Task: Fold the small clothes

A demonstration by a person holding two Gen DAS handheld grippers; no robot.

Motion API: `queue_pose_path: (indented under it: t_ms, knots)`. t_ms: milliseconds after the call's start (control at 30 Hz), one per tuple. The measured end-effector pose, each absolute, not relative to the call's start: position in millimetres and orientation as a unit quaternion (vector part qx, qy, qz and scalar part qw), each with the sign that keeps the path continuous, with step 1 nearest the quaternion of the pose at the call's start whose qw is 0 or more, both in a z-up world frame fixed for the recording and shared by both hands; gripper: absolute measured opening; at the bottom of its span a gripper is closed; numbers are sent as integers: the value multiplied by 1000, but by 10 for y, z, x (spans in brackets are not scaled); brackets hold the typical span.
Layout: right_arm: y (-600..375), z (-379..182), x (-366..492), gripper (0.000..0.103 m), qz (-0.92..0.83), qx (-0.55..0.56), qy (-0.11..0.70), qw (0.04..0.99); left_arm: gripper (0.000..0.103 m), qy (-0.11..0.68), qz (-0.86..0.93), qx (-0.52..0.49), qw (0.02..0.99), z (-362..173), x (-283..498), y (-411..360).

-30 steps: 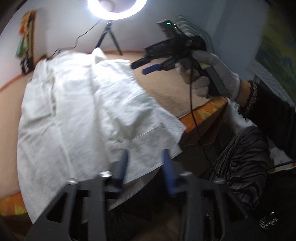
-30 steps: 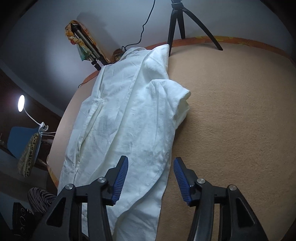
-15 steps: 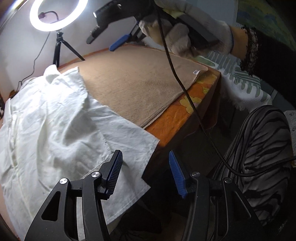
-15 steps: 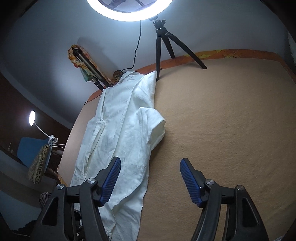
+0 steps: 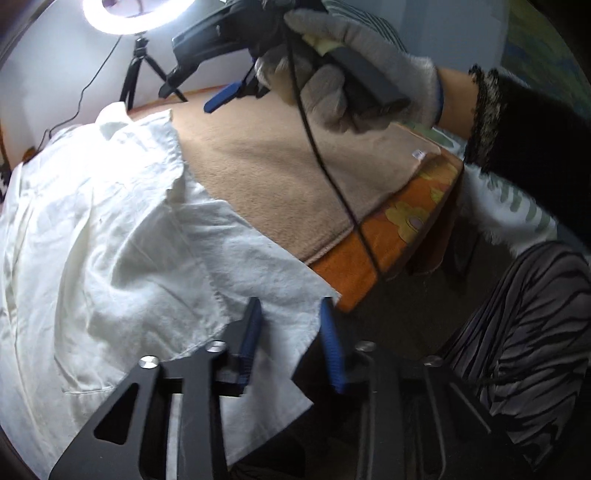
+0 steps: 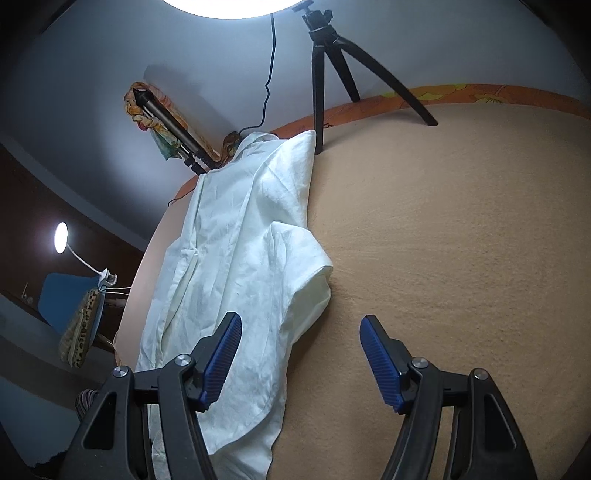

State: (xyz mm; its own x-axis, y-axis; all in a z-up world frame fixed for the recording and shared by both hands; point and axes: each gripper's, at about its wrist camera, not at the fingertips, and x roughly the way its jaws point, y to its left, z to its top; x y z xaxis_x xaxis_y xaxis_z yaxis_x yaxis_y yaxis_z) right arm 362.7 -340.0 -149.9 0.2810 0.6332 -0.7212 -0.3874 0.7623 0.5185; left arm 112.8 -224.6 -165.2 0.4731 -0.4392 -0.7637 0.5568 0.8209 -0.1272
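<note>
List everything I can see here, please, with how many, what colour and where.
shirt: one, white, spread along the left of the blanket, hem hanging over the near edge
blanket: one, tan, covering the table
cloth: one, orange with flowers, under the blanket
ring light: one, white, lit, at the far edge
tripod: one, black, under the light
lamp: one, white, lit, far left
chair: one, blue, by the lamp
glove: one, grey, on the right hand
left tongs: blue pads, open, straddling the shirt hem
right tongs: blue pads, open, raised above the shirt
</note>
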Motion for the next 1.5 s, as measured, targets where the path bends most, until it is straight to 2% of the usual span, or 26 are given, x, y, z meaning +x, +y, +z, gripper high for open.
queue_pose_path:
  t_ms: [100,333,433,500,533,567,700,733,767,800,933,1133,1200,1233,1267,1367,1433,1500]
  knots:
    - [-3257,-1590,3709,70,325,114,512,787,3,418,-291,59,859,-1662,1144,-2191]
    - [-3105,-1677,3832,70,325,94,530,778,3,402,-310,43,861,-1535,1073,-2198]
    - [-3147,-1590,3811,70,315,64,530,785,15,406,-301,66,860,-1525,1091,-2360]
    - [-3224,-1500,3794,70,312,56,530,787,35,410,-295,78,860,-1556,1114,-2462]
    - [-3273,-1453,3787,70,310,51,528,789,39,414,-294,79,858,-1576,1132,-2500]
    - [-3329,-1403,3779,71,307,46,526,792,42,417,-288,85,858,-1595,1138,-2544]
    - [-3528,-1257,3785,73,298,53,515,802,42,401,-273,135,864,-1675,1083,-2662]
    - [-3554,-1237,3791,73,299,58,512,803,42,399,-275,130,865,-1686,1082,-2642]
    - [-3569,-1234,3796,73,302,65,508,804,31,396,-277,124,867,-1688,1090,-2619]
    - [-3572,-1241,3806,73,307,75,505,803,7,390,-277,123,869,-1690,1091,-2592]
    - [-3448,-1379,3836,73,318,95,506,796,5,402,-284,63,868,-1662,1202,-2390]
    - [-3094,-1639,3880,73,327,93,523,781,5,369,-278,-2,887,-1368,1067,-2068]
    - [-2995,-1690,3896,69,323,85,531,779,5,362,-275,-11,890,-1306,1024,-2023]
    - [-2963,-1709,3907,58,318,82,535,778,5,360,-274,-13,891,-1287,1015,-2003]
    - [-2932,-1718,3914,40,311,80,539,779,5,359,-272,-19,893,-1272,1010,-1968]
    - [-2864,-1653,3922,17,284,64,543,788,5,359,-268,-45,893,-1255,1004,-1842]
    - [-2796,-1553,3900,7,277,55,540,793,5,356,-267,-59,893,-1254,978,-1809]
    - [-2707,-1445,3865,4,266,39,536,800,5,354,-269,-70,893,-1242,940,-1743]
